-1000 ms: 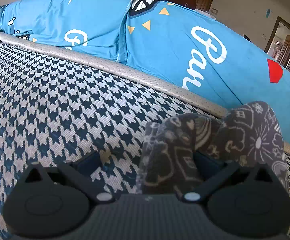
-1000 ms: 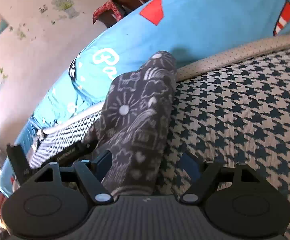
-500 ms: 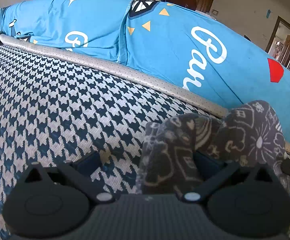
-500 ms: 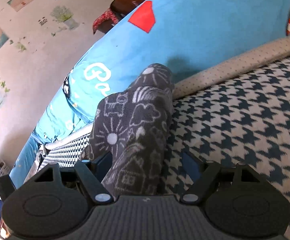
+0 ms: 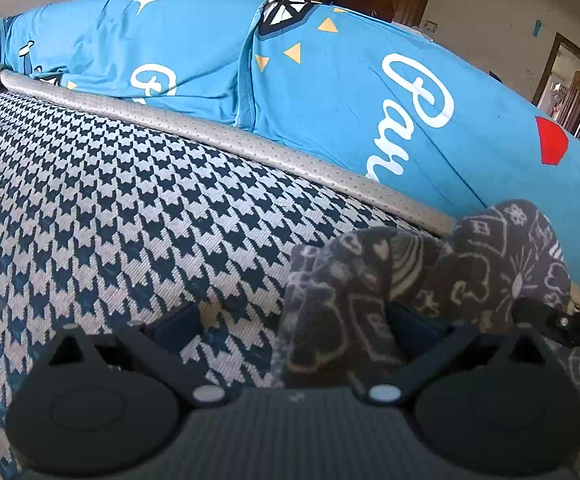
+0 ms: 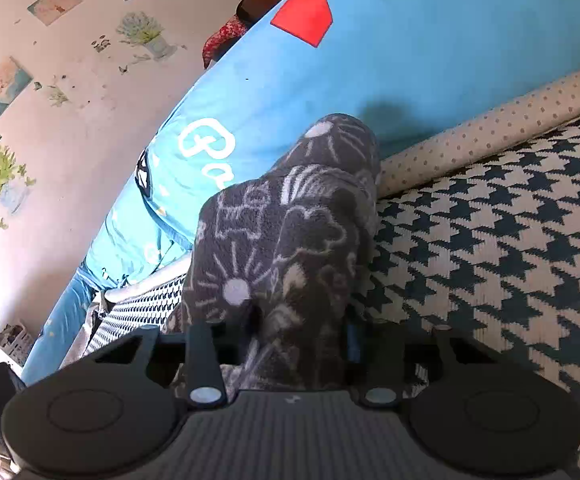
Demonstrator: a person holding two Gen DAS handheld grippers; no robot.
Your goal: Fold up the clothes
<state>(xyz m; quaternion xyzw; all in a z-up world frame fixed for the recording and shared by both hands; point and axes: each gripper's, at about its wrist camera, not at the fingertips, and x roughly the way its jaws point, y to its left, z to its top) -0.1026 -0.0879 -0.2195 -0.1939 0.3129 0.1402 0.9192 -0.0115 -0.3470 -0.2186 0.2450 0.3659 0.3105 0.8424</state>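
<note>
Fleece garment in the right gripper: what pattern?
Dark grey fleece garment with white doodle line drawings, clearest in the right wrist view.

The grey garment (image 6: 286, 240) is a soft, fuzzy fleece, matt, its pale doodle print slightly blurred by the nap. The houndstooth cover (image 5: 110, 208) under it is a coarse woven cloth with a visible ribbed twill, matt and rough-looking. Along its edge toward 12 o'clock runs a beige piping (image 6: 489, 128), a smoother cloth with a dotted print. The blue sheet (image 5: 329, 92) beyond is thin, smooth cotton-like cloth, faintly creased, with flat printed lettering. The left gripper (image 5: 293, 320) and right gripper (image 6: 297, 336) have matt black plastic bodies, finely ribbed at 6 o'clock, with small shiny metal pins. The wall (image 6: 70, 80) is matt painted plaster bearing paper-like stickers.
</note>
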